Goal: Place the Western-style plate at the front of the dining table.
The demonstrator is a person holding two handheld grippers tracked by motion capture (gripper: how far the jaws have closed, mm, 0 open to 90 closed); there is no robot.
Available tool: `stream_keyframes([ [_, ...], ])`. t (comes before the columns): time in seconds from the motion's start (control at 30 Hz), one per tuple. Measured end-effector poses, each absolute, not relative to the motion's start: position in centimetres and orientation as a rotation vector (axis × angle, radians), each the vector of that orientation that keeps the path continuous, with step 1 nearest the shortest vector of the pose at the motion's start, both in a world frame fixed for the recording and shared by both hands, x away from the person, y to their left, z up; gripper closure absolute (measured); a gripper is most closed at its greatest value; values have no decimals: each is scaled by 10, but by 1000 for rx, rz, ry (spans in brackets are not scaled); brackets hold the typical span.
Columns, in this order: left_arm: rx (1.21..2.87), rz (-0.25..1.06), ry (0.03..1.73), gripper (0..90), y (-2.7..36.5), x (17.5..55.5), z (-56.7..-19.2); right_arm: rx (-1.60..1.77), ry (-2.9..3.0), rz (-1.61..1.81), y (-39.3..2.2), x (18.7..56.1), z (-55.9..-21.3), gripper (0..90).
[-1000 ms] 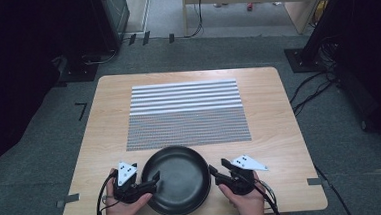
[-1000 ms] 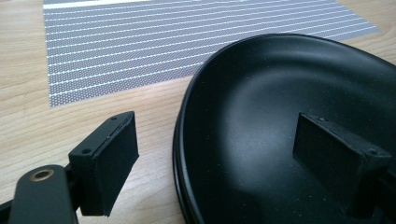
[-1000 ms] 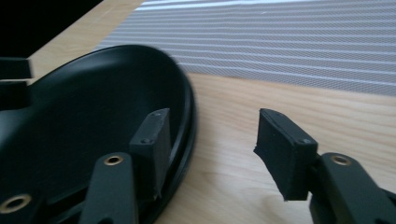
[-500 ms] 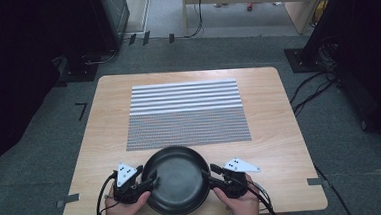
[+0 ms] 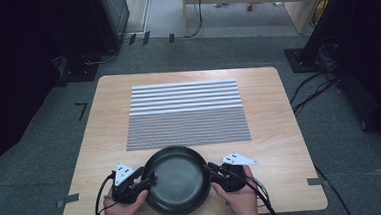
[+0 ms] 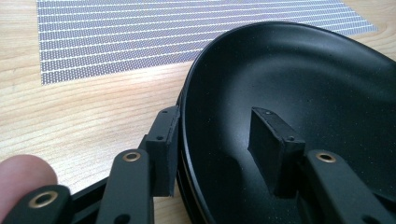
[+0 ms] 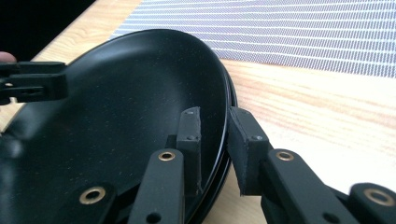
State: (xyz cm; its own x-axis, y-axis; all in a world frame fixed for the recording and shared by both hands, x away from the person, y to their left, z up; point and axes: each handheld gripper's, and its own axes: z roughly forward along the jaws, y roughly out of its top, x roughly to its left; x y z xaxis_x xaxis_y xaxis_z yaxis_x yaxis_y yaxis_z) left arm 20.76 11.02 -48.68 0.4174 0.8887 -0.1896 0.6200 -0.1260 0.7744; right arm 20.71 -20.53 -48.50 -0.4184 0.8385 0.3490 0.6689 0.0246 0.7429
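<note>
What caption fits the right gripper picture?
Right gripper closing on the rim of a round black plate, on a wooden table.

The right gripper straddles the near rim of the black pan — one jaw inside the bowl, the other outside, both close against the wall, having just been closing. At the pan's far-left rim the left gripper shows. Beyond the pan lies a striped mat on the wooden table.
</note>
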Motion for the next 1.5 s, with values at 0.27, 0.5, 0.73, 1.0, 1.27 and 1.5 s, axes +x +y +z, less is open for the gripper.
stream_keyframes([
  [0.27, 1844, 376, 1300, 598, 115, 207, -487, 1723, 2075, 1535, -222, 208, -496, 801],
  [0.5, 1843, 355, 1311, 610, 120, 205, -487, 1839, 2010, 1658, -231, 205, -504, 838],
  [0.73, 1848, 331, 1324, 602, 122, 202, -490, 1821, 1979, 1634, -228, 201, -503, 853],
  [1.0, 1837, 325, 1335, 589, 122, 202, -491, 1871, 1941, 1636, -226, 199, -502, 860],
  [1.27, 1836, 325, 1333, 590, 122, 202, -491, 1913, 1920, 1640, -229, 199, -499, 900],
  [1.5, 1833, 302, 1328, 586, 124, 202, -492, 1834, 2087, 1741, -204, 195, -495, 897],
])
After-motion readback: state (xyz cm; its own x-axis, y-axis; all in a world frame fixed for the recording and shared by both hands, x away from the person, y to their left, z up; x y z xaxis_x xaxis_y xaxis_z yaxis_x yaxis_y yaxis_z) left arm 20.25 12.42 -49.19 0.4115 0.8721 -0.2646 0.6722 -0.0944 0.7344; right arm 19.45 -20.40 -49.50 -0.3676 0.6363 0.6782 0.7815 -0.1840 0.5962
